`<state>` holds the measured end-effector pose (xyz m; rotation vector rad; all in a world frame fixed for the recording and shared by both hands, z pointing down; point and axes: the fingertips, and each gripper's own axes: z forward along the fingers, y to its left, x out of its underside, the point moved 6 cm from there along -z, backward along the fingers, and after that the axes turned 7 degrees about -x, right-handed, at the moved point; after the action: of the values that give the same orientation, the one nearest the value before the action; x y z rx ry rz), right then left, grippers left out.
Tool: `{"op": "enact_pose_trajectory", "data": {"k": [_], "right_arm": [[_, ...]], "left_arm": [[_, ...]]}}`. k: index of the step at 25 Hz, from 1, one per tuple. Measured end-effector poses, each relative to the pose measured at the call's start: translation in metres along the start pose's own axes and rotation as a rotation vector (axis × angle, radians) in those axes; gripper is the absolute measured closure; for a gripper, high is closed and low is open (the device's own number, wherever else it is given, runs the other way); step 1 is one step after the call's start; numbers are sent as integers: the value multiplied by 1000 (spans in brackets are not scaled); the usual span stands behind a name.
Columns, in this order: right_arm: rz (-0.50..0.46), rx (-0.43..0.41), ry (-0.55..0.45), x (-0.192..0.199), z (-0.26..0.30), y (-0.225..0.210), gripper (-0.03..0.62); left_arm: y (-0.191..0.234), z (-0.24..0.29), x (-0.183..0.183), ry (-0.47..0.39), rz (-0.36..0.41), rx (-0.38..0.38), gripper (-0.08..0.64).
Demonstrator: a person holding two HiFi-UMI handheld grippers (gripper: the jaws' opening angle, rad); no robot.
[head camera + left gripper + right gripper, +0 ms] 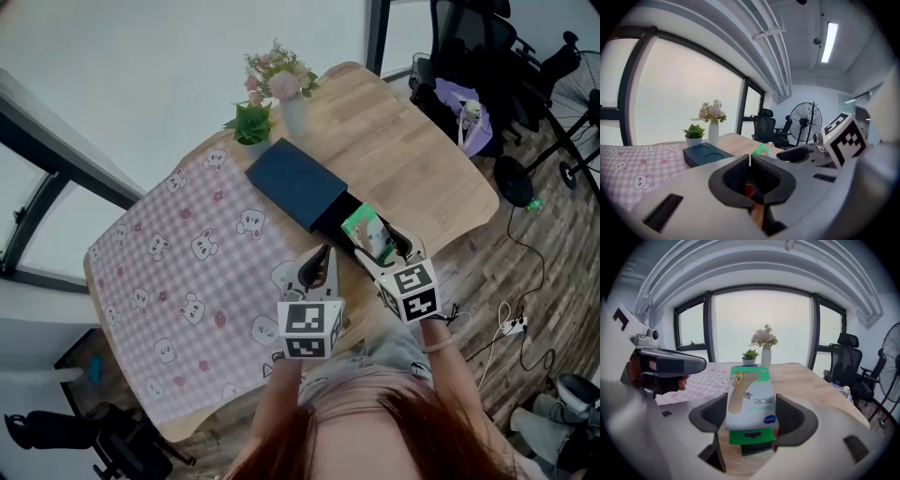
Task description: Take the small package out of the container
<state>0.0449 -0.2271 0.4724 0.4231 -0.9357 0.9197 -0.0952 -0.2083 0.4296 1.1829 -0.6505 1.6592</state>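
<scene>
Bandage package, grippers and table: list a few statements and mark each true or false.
1. The right gripper holds the bandage package between its jaws. True.
2. The left gripper has its jaws wide apart. False: they are together, with nothing between them.
3. The vase of flowers stands on the pink checked cloth. False: it stands on the bare wood of the table, beyond the cloth.
4. A small potted plant stands beside the vase. True.
5. The dark blue container lies on the floor. False: it lies on the table.
</scene>
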Motion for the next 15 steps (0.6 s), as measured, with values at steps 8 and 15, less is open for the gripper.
{"op": "enact_pose_trajectory", "data": {"k": [8,15], "right_arm": [[67,-9,-110,-16,-25,-6,275],[63,-17,-213,-32,-59,-7,275]], "left_arm": [[-12,-18,-34,-78,71,-16,543],[-36,-39,-58,-144,93,-3,543]]}}
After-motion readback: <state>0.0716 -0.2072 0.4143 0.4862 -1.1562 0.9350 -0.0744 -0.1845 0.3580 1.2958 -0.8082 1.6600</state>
